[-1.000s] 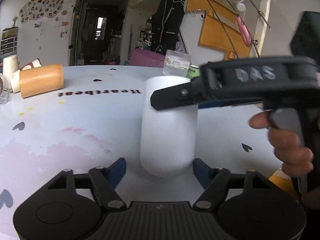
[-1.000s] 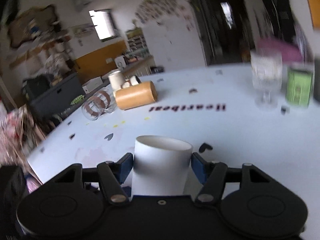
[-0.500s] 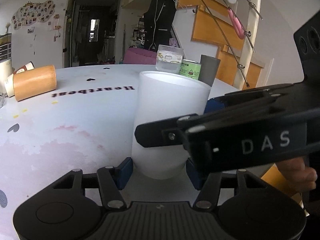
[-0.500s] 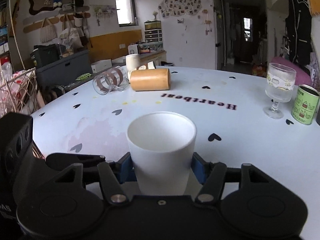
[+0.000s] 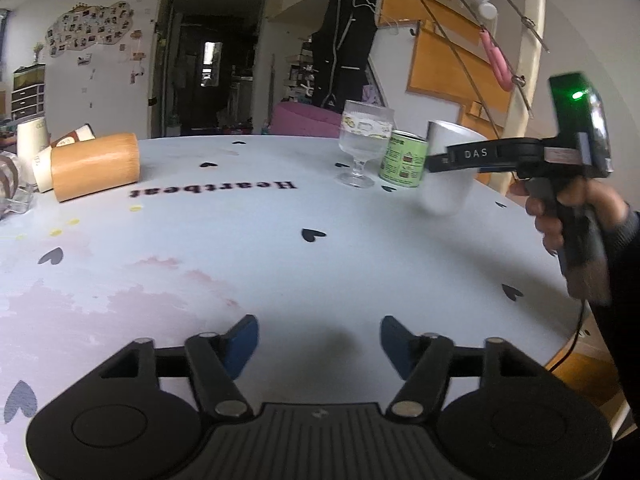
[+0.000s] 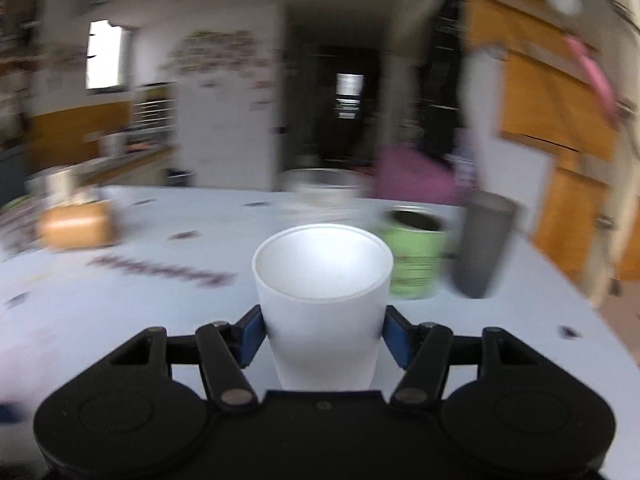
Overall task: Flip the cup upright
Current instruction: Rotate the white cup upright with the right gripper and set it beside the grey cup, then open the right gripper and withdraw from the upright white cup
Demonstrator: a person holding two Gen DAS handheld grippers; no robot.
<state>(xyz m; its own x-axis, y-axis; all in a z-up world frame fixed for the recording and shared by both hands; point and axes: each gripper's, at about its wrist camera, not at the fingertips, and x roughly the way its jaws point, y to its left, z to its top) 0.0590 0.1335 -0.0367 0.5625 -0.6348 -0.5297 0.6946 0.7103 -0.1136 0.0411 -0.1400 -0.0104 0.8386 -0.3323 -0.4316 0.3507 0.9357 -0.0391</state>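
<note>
The white cup (image 6: 323, 304) stands upright, mouth up, between the blue pads of my right gripper (image 6: 324, 334), which is shut on it. In the left wrist view the same cup (image 5: 446, 188) is held at the right, near the green can, with my right gripper (image 5: 432, 160) around it; I cannot tell if it touches the table. My left gripper (image 5: 319, 340) is open and empty, low over the table's near part.
A stemmed glass (image 5: 362, 148), a green can (image 5: 403, 160) and a grey tumbler (image 6: 480, 248) stand at the back right. A wooden cylinder (image 5: 94, 166) lies on its side with paper cups (image 5: 32, 148) at the left. The table edge (image 5: 560, 344) is at the right.
My right gripper has carried the upright cup away from my left gripper to the right, toward the green can. My left gripper has let go and pulled back, open.
</note>
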